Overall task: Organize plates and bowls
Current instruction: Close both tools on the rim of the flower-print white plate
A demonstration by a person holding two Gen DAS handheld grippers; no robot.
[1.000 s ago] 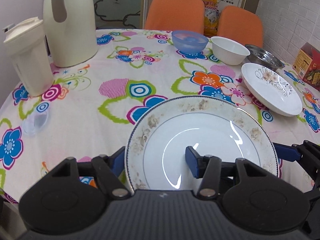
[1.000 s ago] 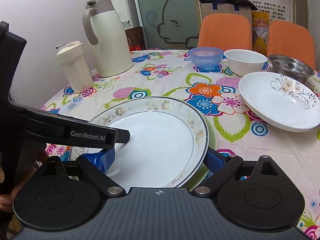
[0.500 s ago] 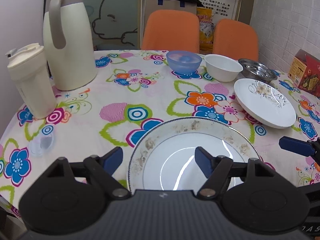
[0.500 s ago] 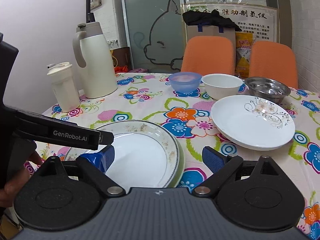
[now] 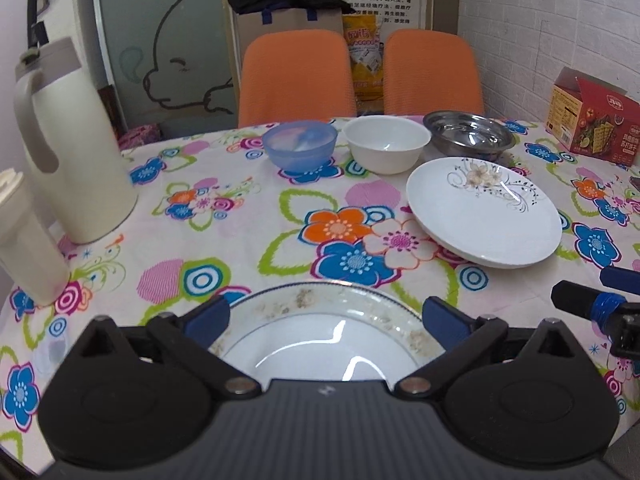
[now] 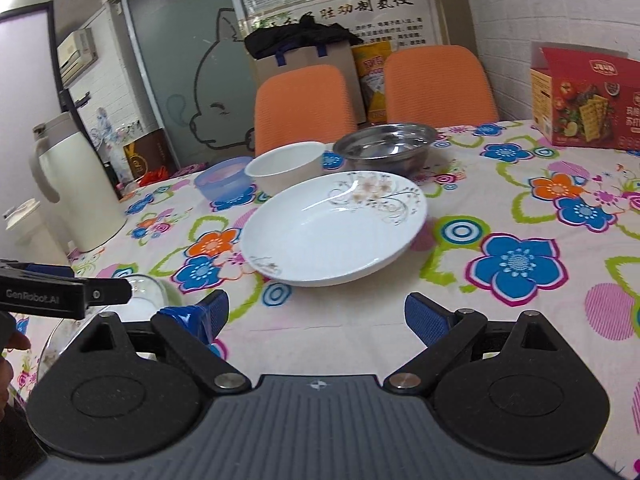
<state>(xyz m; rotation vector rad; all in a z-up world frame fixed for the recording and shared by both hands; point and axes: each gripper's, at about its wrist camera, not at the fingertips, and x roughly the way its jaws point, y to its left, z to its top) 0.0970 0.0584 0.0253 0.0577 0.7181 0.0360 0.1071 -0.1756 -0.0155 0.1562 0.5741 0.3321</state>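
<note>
A gold-rimmed white plate (image 5: 320,332) lies on the table's near edge; my left gripper (image 5: 326,316) hovers above it, open and holding nothing. A white floral plate (image 5: 482,218) (image 6: 334,228) rests mid-table. My right gripper (image 6: 316,314) is open and empty, just short of the floral plate's near rim. Behind stand a blue bowl (image 5: 300,145) (image 6: 222,180), a white bowl (image 5: 386,148) (image 6: 286,166) and a steel bowl (image 5: 468,134) (image 6: 384,146). The gold-rimmed plate (image 6: 136,300) shows at the right wrist view's lower left, partly hidden. The right gripper (image 5: 592,296) pokes in at the left view's right edge.
A cream thermos jug (image 5: 68,148) (image 6: 76,184) and a lidded cream cup (image 5: 24,248) stand at the table's left. A red carton (image 5: 592,122) (image 6: 588,100) sits at the right. Two orange chairs (image 5: 296,76) line the far side. The left gripper's body (image 6: 52,296) crosses the right view's left edge.
The left gripper let go of the gold-rimmed plate, opened wide and pulled back and up. The right gripper swung right, from that plate to the floral plate.
</note>
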